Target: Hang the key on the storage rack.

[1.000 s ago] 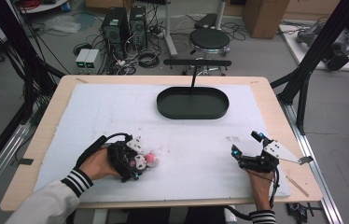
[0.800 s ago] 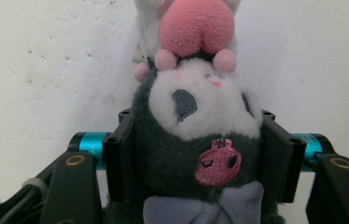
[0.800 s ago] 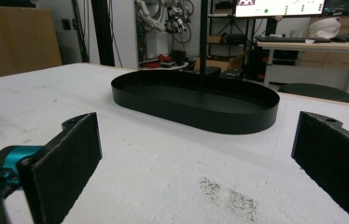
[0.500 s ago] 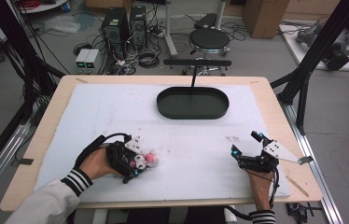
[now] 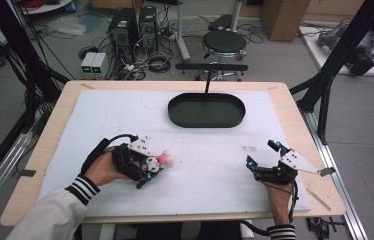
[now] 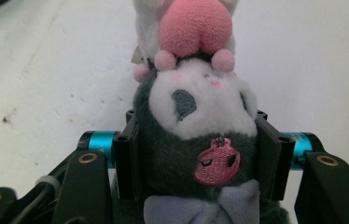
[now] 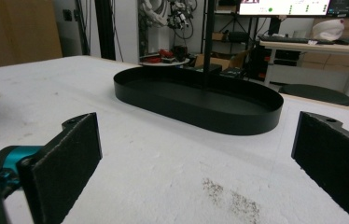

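Your left gripper (image 5: 151,169) sits at the near left of the white mat (image 5: 100,125), well in from the table's left edge (image 5: 45,135); its jaws have just been closing and now clamp the plush toy (image 6: 196,140) on both flanks; in the left gripper view the black pads press into the dark fur at either side of the body, with the white face, the pink topknot and a pale bow all showing between them. In the high view the plush toy lies at that gripper's tip, near the front of the mat, its pink part pointing toward the centre; bare mat runs ahead of it and to its right, with nothing lying in the stretch between your two hands.

Toward the middle and far side stands the black oval tray (image 5: 206,120); it rests on the mat close to the far edge of the table, well apart from both grippers; the right gripper view shows its low wall and its floor, and the floor is bare as far as that angle allows. A thin black post rises just behind the tray.

Your right gripper (image 5: 261,159) rests at the near right, close to the mat's right border and near the table's right edge; its jaws stand wide apart with only mat between them; a faint dark smudge (image 7: 231,198) marks the mat just ahead of it.
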`<state>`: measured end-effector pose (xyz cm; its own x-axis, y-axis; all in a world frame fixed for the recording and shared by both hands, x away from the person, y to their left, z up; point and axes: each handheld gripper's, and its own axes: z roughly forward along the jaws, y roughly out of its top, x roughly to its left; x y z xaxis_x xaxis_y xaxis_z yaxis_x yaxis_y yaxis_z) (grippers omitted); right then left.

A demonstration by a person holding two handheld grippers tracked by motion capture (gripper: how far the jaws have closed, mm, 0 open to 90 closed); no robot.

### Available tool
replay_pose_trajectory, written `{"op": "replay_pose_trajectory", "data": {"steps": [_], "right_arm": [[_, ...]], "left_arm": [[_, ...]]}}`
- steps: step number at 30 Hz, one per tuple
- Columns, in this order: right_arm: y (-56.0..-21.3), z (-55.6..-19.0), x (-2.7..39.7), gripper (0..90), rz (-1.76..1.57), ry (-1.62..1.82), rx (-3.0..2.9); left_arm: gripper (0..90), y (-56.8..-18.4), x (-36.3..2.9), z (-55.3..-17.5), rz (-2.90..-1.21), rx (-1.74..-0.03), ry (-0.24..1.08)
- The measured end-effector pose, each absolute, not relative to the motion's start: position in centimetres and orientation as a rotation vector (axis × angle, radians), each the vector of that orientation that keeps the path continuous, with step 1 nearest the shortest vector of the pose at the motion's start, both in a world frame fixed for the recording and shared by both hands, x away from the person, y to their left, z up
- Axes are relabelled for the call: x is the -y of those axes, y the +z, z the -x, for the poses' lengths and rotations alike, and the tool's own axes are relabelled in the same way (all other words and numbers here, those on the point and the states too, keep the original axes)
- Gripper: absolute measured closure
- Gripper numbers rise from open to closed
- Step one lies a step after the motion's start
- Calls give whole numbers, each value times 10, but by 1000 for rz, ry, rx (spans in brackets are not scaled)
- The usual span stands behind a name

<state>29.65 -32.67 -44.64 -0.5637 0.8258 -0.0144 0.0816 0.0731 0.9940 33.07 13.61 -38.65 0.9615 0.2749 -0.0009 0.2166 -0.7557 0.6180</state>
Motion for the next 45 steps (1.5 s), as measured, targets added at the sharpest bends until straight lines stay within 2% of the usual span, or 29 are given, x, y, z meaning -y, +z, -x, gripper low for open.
{"op": "replay_pose_trajectory", "data": {"steps": [19, 35, 45], "right_arm": [[-387, -317, 308, 5, -789, 1645, -1980], [-342, -338, 256, 5, -419, 1625, -2357], [-329, -343, 222, 5, -186, 1590, -2501]], "left_arm": [[451, -347, -126, -349, -2348, -231, 146], [451, -327, -103, -358, -2344, -111, 95], [451, -325, -91, -357, -2364, -55, 55]]}}
